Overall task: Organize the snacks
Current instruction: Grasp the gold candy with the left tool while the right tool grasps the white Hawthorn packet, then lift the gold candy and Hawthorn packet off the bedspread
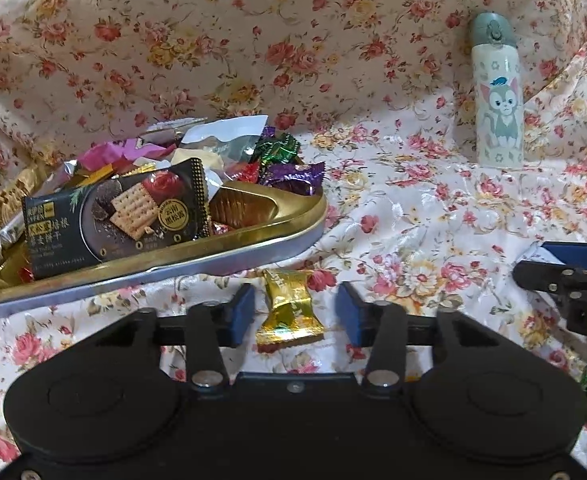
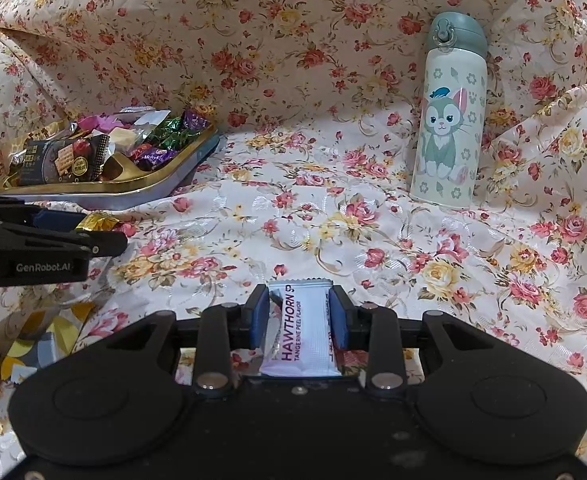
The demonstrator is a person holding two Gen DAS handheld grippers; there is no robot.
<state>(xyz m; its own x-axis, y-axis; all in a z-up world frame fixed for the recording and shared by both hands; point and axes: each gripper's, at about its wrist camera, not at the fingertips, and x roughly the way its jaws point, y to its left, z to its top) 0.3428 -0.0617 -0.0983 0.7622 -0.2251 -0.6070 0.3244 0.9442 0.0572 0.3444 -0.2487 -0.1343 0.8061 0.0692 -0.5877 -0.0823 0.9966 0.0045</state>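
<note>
Your left gripper (image 1: 295, 312) was spread open over the floral cloth (image 1: 413, 208), its blue pads (image 1: 242, 312) on either side of a gold-wrapped candy (image 1: 289, 312) without touching it. The candy lay flat on the cloth, just in front of the gold tin tray (image 1: 253, 236). That tray was heaped with snacks: a dark cracker packet (image 1: 113, 216) picturing square crackers, printed with Chinese characters too small to read reliably, plus purple candies (image 1: 293, 178), one showing "Melo", and green foil ones (image 1: 277, 148).

Your right gripper (image 2: 298, 316) was clenched on a white sachet (image 2: 301, 332) held lengthwise between the pads. Its label read "HAWTHORN" in large purple letters, with "TANGERINE PEEL FLAVOR" beneath. It was held above the cloth, well apart from the tray at far left.

From the right wrist view, the body of the left gripper bore "GenRobot.AI". A pale flask (image 2: 449, 120) printed with a green cartoon cat stood upright toward the back right.
</note>
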